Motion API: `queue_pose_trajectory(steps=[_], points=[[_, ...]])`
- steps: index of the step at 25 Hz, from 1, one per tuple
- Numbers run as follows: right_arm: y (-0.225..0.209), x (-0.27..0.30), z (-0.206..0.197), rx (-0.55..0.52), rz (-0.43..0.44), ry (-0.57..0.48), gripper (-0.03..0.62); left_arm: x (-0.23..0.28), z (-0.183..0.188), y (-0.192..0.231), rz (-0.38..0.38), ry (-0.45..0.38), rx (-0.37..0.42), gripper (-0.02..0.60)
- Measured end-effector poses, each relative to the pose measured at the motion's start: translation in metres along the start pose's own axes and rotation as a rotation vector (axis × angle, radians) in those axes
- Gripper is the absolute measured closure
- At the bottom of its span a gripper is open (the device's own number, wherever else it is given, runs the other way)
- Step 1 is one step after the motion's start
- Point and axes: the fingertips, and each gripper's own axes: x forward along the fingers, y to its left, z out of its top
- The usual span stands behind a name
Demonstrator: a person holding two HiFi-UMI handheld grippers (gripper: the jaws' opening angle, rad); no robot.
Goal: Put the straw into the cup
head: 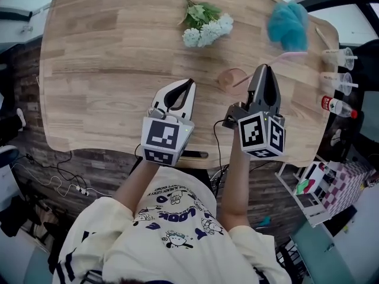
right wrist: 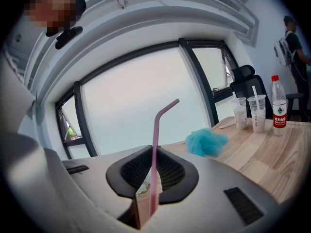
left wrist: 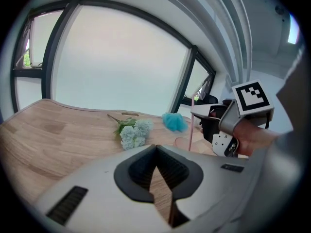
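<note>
A pale pink cup [head: 231, 79] stands on the wooden table [head: 106, 70], right of centre. My right gripper [head: 263, 71] sits just right of it, shut on a pink bent straw [right wrist: 154, 154] that rises upright between the jaws. In the left gripper view the straw [left wrist: 191, 125] stands upright over the cup [left wrist: 181, 142], with the right gripper's tips holding it part-way up. Whether its lower end is inside the cup is unclear. My left gripper [head: 188, 85] hovers to the cup's left, shut and holding nothing; only table shows through its narrow gap [left wrist: 156, 152].
A bunch of white artificial flowers [head: 207, 27] lies at the far middle, and a blue fluffy puff [head: 288, 23] lies at the far right. Two clear plastic cups [head: 339, 58] and a bottle [head: 337, 105] line the right edge. The table's near edge runs just under both grippers.
</note>
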Motion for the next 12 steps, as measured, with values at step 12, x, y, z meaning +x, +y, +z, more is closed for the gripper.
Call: queue_pose_trajectory(steps=[12], points=[[0.007,-0.001,-0.016,-0.006,0.059,-0.029,0.566,0.009,-0.012,-0.002,-0.008,0.033,0.015,0.557]])
